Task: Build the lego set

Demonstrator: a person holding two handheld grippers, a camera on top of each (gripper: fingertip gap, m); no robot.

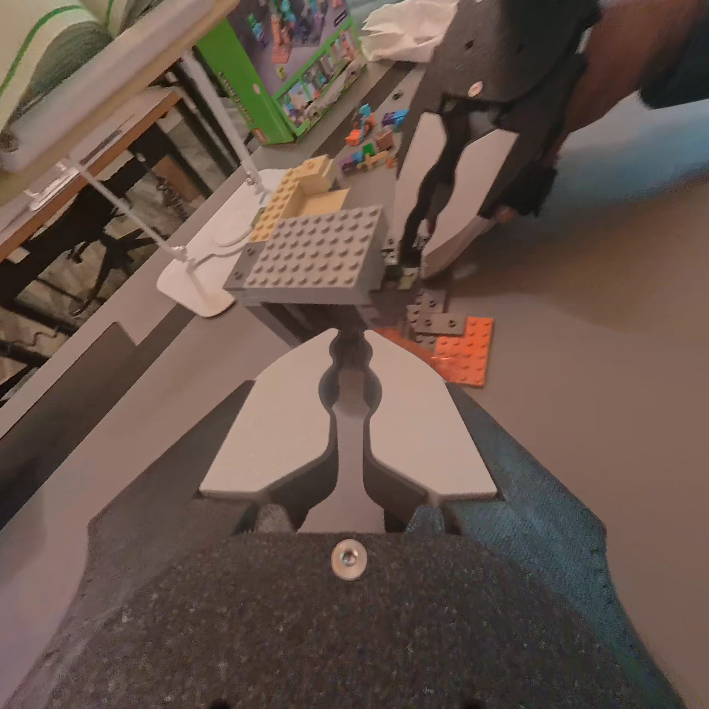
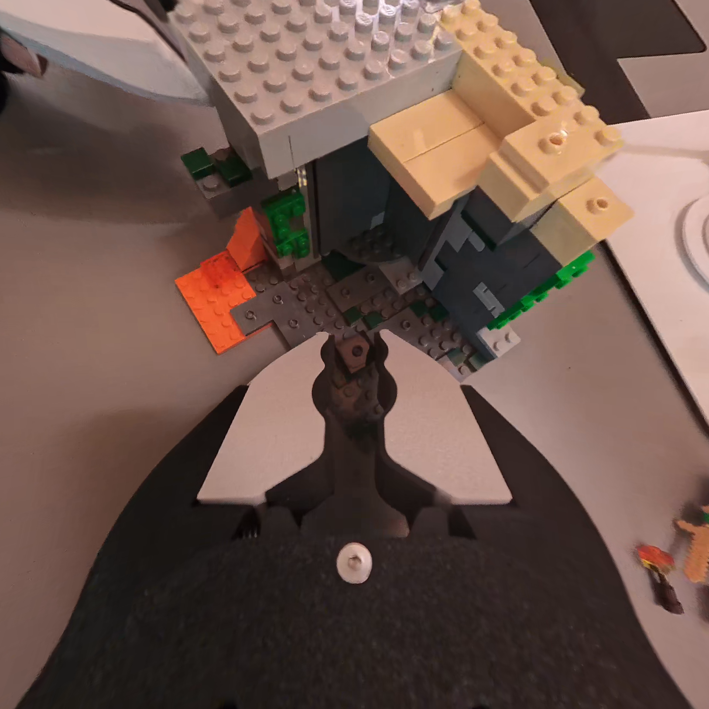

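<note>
A brick model with a grey studded roof (image 1: 318, 253) (image 2: 307, 65), tan blocks (image 2: 498, 126) and an orange base plate (image 1: 466, 351) (image 2: 215, 303) stands on the grey table. My left gripper (image 1: 351, 339) is nearly closed, its tips pinching the dark wall (image 1: 307, 318) under the roof; one of its fingers (image 2: 96, 50) shows in the right wrist view. My right gripper (image 2: 353, 337) is low over the model's dark grey floor (image 2: 307, 307), shut on a small brown brick (image 2: 355, 353) with a hollow stud. It also shows in the left wrist view (image 1: 416, 264), held by a hand.
A green toy box (image 1: 276, 69) and loose coloured bricks (image 1: 372, 134) lie at the far end of the table. A white stand base (image 1: 199, 280) and a white board (image 2: 652, 268) sit beside the model. Small figure parts (image 2: 660, 575) lie at the right. The table edge (image 1: 126, 307) runs along the left.
</note>
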